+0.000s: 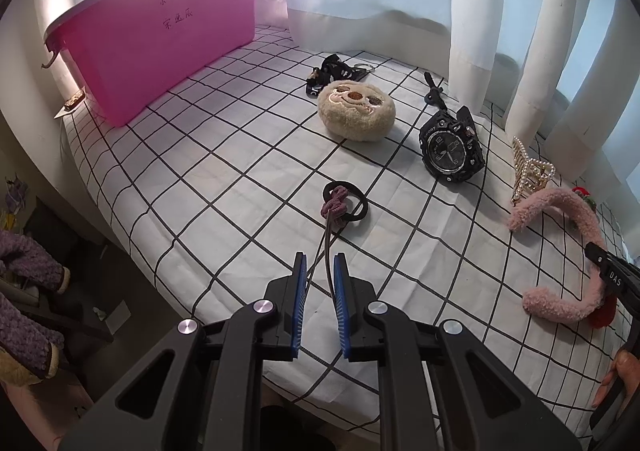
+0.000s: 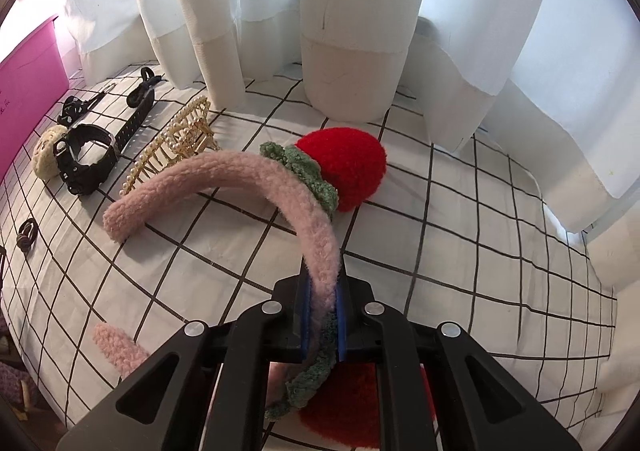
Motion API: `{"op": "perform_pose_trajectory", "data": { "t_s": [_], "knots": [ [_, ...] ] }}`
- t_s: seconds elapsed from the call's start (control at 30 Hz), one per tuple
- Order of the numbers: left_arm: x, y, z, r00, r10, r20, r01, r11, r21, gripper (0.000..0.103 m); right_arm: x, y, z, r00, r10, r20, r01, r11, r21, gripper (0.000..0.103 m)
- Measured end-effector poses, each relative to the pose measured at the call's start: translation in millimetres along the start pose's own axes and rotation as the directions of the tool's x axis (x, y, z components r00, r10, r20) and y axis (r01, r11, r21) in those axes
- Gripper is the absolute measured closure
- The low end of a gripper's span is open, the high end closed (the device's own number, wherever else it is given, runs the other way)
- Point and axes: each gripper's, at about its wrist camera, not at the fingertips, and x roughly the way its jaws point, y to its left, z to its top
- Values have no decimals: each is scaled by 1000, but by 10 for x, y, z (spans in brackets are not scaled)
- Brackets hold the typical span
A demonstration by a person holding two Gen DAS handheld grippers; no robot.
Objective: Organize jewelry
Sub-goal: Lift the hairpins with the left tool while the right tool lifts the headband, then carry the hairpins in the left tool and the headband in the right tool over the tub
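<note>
A black hair tie (image 1: pixel 360 207) with a purple knitted knot lies on the checked cloth. Two of its dark strands run back between the blue pads of my left gripper (image 1: pixel 320 263), which is shut on them. My right gripper (image 2: pixel 322 291) is shut on the band of a pink fuzzy headband (image 2: pixel 224 175) with red strawberry pompoms (image 2: pixel 344 167) and green leaves. The headband's far end rests on the cloth; a second pompom sits under the gripper. In the left wrist view the headband (image 1: pixel 568 207) and right gripper (image 1: pixel 612 279) show at the right edge.
A pink plastic bin (image 1: pixel 160 47) stands at the back left. A beige plush face (image 1: pixel 356 111), black sport watch (image 1: pixel 450 149), pearl-and-gold hair claw (image 1: pixel 528 171) and black straps (image 1: pixel 332 71) lie on the cloth. White curtains (image 2: pixel 344 31) hang behind. The table edge drops off at left.
</note>
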Motion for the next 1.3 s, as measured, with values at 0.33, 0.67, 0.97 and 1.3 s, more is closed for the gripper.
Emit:
{"op": "perform_pose_trajectory", "data": {
  "t_s": [0.33, 0.67, 0.97, 1.3],
  "knots": [
    [-176, -37, 127, 1000, -13, 19, 13, 1000, -2, 89, -501, -77, 161, 994, 72, 82, -75, 997, 28, 94],
    [-614, -3, 397, 997, -20, 74, 19, 1000, 7, 89, -1043, 159, 353, 960, 231, 158, -232, 973, -8, 94],
    [-1022, 236, 488, 997, -4, 81, 5, 1000, -11, 89, -1361, 585, 588, 923, 339, 181, -332, 941, -70, 94],
    [-1240, 842, 1000, 989, 13, 148, -1, 996, -84, 89, -1712, 1187, 1141, 879, 403, 254, -377, 915, -147, 94]
  ]
}}
